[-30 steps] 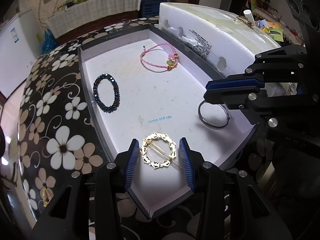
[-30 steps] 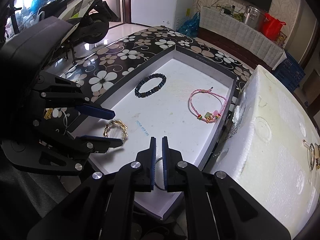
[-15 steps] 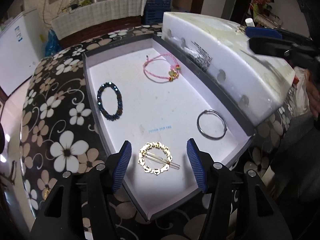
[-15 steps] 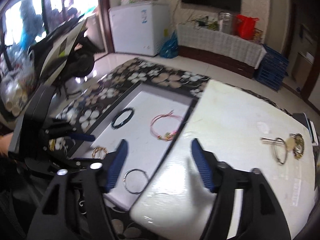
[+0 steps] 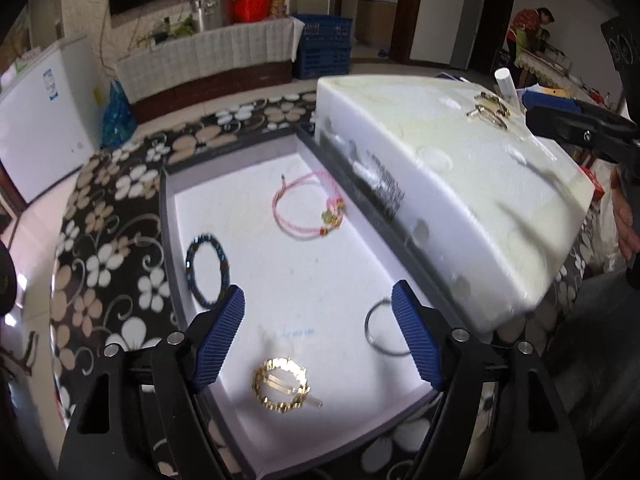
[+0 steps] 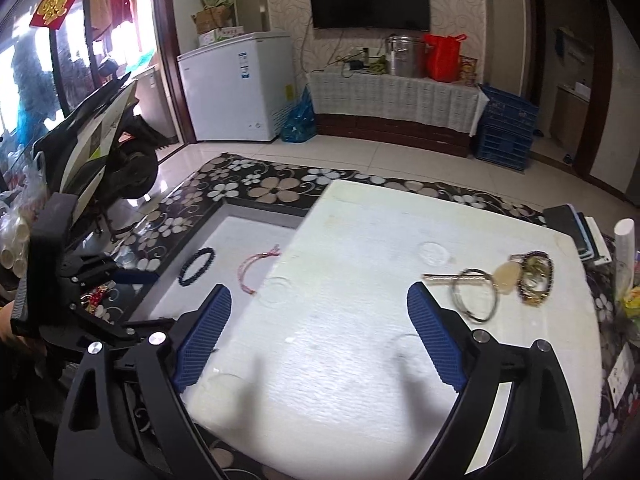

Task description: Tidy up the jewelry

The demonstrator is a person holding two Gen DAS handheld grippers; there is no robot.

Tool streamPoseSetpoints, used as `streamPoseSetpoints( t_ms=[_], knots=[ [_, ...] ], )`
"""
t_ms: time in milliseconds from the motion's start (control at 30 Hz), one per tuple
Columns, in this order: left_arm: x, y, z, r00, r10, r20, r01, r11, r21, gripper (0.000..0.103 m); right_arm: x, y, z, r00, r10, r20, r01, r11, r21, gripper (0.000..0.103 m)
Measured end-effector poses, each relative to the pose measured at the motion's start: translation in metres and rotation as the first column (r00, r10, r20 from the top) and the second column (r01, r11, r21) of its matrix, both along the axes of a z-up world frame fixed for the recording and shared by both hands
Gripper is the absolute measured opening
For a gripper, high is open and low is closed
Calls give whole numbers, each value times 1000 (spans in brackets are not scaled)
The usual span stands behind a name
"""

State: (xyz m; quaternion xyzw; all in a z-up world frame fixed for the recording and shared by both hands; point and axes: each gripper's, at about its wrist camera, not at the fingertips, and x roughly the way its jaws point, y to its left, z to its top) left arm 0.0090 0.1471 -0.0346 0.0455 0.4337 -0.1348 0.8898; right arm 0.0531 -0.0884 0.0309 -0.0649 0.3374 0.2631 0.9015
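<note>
- a second ago the left tongs (image 5: 318, 338) stood narrow on either side of the gold openwork ring-shaped hair clip (image 5: 285, 384); now they are released, jaws opening, and the clip lies free below them on the floor of the shallow grey-walled white tray (image 5: 168, 216).
- a second ago the right tongs (image 6: 320, 336) were clenched over the thin plain silver metal bangle (image 5: 380, 330) in the tray; now they are released, jaws opening, with nothing between them, above the white foam block (image 6: 360, 360).
- the bangle now lies loose near the tray's right wall, partly behind the left tongs' right finger.
- the dark blue beaded bracelet (image 5: 207, 269) and the pink cord bracelet with small charms (image 5: 310, 210) lie where they did.
- only the left view shows the hair clip and the bangle; in the right view the foam block and tongs hide them.
- the right view shows plainly the heap of unsorted jewelry (image 6: 516, 280) on the foam block, with another silver bangle (image 6: 476, 294); in the left view it is a small far cluster.
- the tray sits on the black floral-patterned counter (image 5: 112, 264), touching the foam block.
</note>
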Motion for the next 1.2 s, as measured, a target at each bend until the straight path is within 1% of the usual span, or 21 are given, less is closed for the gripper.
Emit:
streamPoseSetpoints(
  t_ms=[67,100,233,367,467,567,667,867,900,967,1033,1100,1167,1200],
  knots=[
    [4,-4,4,1000,7,7,-7,1000,-7,79,1,-11,2,1000,-15,4,15,1000,6,90],
    [5,-6,5,1000,10,10,-10,1000,-9,82,3,-18,3,1000,-29,6,29,1000,9,90],
    [14,-17,11,999,32,31,-32,999,-2,85,7,-41,5,996,-82,16,82,996,16,98],
    [27,-28,20,994,80,74,-81,997,0,85,12,-69,7,989,-145,17,145,989,35,98],
    [38,-37,30,986,122,116,-121,993,-9,85,16,-83,6,985,-173,15,172,984,36,98],
    [48,-47,38,980,139,142,-136,990,-35,85,18,-96,4,981,-195,14,195,980,33,98],
    [60,-65,45,977,134,166,-130,991,-40,85,21,-105,3,978,-210,17,210,978,14,98],
    [78,-101,50,981,72,183,-69,997,-24,85,35,-126,-4,965,-261,5,261,965,-16,98],
    [81,-107,52,980,63,190,-60,998,-23,85,40,-131,-6,962,-274,1,274,962,-18,97],
    [87,-115,55,978,56,198,-55,998,-15,85,49,-139,-9,955,-294,-23,294,956,-9,92],
    [94,-123,58,977,54,205,-50,999,-21,85,60,-147,-13,946,-316,-70,317,948,14,81],
    [101,-129,60,977,57,203,-51,998,-34,85,68,-151,-18,938,-330,-101,334,942,25,78],
    [108,-136,62,978,51,203,-43,998,-43,85,73,-151,-21,937,-335,-101,337,941,10,70],
    [111,-141,63,977,48,207,-42,998,-37,85,76,-150,-22,938,-335,-94,336,942,-2,63]
  ],
)
